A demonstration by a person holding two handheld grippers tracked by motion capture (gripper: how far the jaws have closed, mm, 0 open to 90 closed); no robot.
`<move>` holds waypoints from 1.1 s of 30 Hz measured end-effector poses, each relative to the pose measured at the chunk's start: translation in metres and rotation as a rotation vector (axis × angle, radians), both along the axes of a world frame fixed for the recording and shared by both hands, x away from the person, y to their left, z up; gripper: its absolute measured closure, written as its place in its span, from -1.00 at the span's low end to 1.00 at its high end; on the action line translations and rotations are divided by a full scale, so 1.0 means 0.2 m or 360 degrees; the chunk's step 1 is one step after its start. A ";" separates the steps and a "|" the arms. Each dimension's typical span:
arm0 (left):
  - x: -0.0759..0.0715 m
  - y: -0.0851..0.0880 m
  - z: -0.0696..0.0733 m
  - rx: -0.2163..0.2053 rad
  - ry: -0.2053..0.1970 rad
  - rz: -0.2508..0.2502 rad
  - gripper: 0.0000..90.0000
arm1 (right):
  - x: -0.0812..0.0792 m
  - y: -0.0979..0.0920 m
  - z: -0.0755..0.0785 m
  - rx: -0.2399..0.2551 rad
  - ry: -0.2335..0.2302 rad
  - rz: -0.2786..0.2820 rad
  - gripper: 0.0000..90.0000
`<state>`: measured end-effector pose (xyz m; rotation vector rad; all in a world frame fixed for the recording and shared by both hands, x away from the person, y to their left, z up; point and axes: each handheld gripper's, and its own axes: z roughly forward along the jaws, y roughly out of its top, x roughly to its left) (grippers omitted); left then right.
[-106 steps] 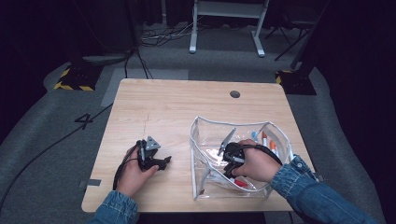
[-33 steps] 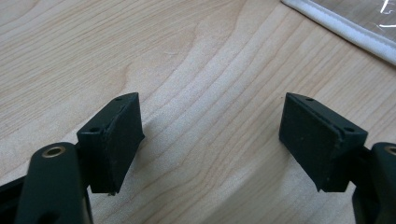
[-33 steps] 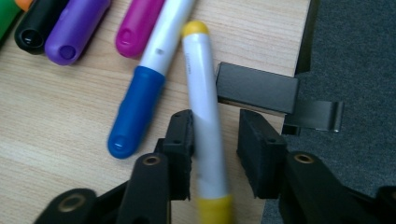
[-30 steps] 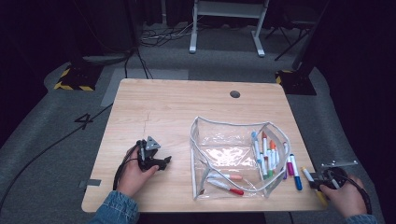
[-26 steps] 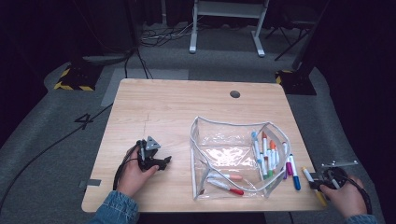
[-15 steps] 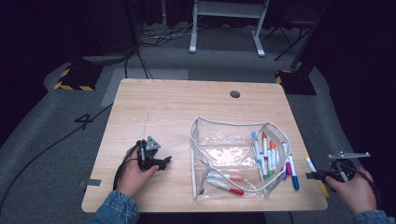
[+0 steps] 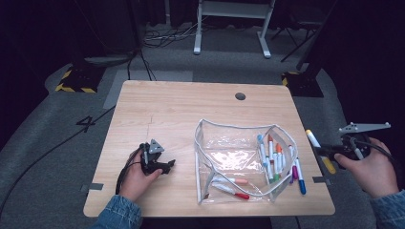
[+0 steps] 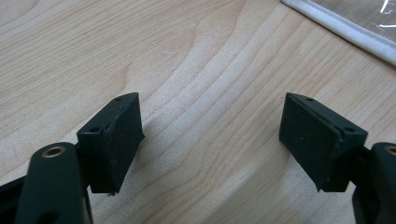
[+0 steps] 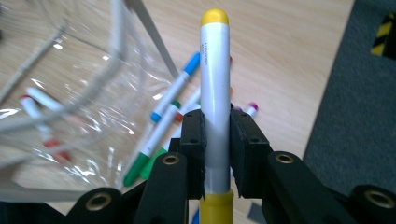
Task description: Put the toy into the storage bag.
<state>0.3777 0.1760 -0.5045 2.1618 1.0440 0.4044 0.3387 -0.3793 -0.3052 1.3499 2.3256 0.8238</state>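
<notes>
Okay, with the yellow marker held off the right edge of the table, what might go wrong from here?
1. The right gripper clamps the yellow marker near its lower end, so the long free end might swing or slip if it bumps the pouch's rim.
2. It is held beyond the table edge; a drop there would probably land on the floor.
3. The clear pouch stands unheld while the left gripper rests apart from it, so a nudge could shift it.

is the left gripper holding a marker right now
No, the left gripper has its jaws wide apart over the bare table.
</notes>
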 end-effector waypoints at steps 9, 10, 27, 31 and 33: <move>0.00 0.00 0.00 0.0004 0.0001 -0.0004 -0.51 | 0.06 0.31 0.24 -0.0005 -0.0069 0.0271 0.71; 0.00 0.00 0.00 -0.0001 0.0001 0.0000 -0.51 | 0.06 0.31 0.24 -0.0005 -0.0069 0.0271 0.71; 0.00 0.00 0.00 -0.0001 0.0000 -0.0002 -0.51 | 0.12 0.83 0.23 -0.0022 0.0029 0.0666 0.71; 0.00 0.00 0.00 -0.0001 0.0000 -0.0003 -0.51 | 0.14 0.92 0.17 -0.0039 0.0073 0.0736 0.71; 0.00 0.00 0.00 -0.0001 -0.0002 -0.0004 -0.51 | 0.15 0.96 0.14 -0.0046 0.0097 0.0768 0.71</move>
